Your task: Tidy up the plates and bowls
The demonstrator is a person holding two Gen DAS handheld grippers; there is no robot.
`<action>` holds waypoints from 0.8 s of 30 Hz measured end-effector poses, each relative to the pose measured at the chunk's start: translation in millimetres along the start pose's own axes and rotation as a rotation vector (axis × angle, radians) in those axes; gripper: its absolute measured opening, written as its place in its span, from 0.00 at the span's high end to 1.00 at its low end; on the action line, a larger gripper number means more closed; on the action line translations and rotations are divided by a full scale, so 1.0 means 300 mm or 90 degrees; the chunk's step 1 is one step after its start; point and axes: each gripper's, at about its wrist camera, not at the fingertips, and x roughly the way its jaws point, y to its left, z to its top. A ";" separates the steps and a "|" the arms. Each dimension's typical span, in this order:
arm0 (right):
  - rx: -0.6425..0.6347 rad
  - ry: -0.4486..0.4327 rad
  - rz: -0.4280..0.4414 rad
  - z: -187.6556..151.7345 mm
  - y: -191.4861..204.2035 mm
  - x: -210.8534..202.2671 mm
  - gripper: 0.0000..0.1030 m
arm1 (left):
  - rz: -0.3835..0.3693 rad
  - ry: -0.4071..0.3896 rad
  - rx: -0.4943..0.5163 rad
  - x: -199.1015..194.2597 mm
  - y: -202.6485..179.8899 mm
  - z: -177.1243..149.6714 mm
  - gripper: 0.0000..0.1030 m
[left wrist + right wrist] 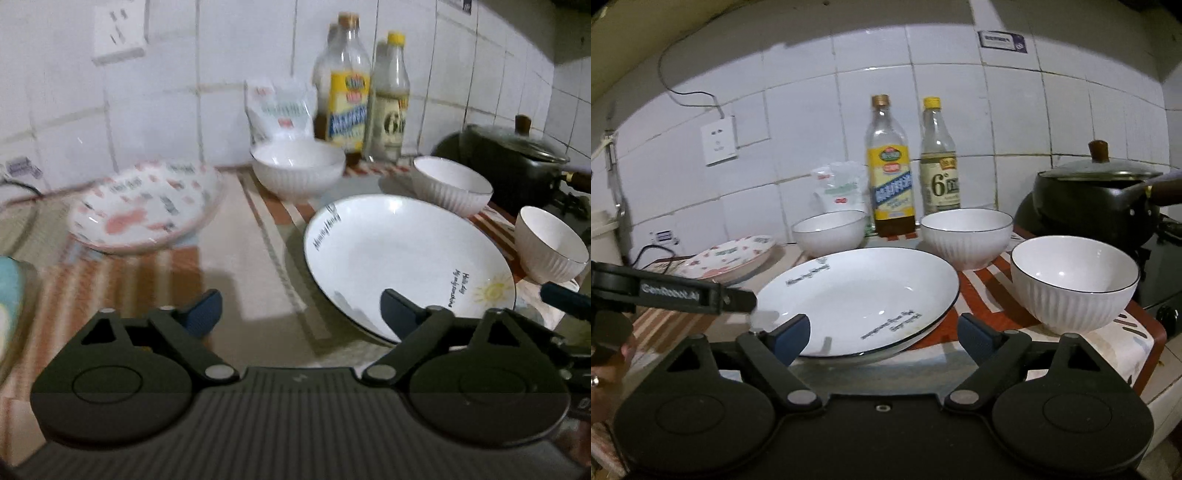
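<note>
left gripper spread wide, empty | right gripper spread wide, empty | white plate on the mat at its 12 o'clock | three ribbed bowls behind, 11 to 2 | advice: pinch the near rim square, lift level.

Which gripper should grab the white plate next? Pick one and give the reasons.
Right. The right gripper is open and squared up to the white plate, whose near rim sits between its fingers. The left gripper is open too, but the plate lies off to its right side.
</note>
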 end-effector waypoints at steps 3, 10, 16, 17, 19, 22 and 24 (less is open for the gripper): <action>0.031 0.018 -0.004 0.011 -0.026 0.054 0.25 | -0.014 0.009 -0.017 0.032 0.004 0.007 0.31; 0.092 0.072 -0.032 0.017 -0.073 0.144 0.44 | 0.009 0.018 -0.045 0.096 0.019 0.019 0.55; 0.063 0.055 -0.062 0.007 -0.052 0.179 0.53 | 0.007 0.003 -0.020 0.126 -0.030 0.001 0.64; 0.052 0.049 -0.068 0.004 -0.045 0.179 0.53 | 0.021 -0.007 -0.001 0.123 -0.050 -0.005 0.63; 0.048 0.045 -0.076 0.003 -0.038 0.175 0.53 | 0.039 -0.019 0.022 0.112 -0.077 -0.016 0.66; 0.056 0.048 -0.057 0.009 -0.042 0.175 0.63 | 0.029 -0.024 0.022 0.106 -0.088 -0.020 0.79; 0.047 0.051 -0.064 0.012 -0.039 0.173 0.66 | 0.041 -0.032 0.033 0.105 -0.099 -0.025 0.79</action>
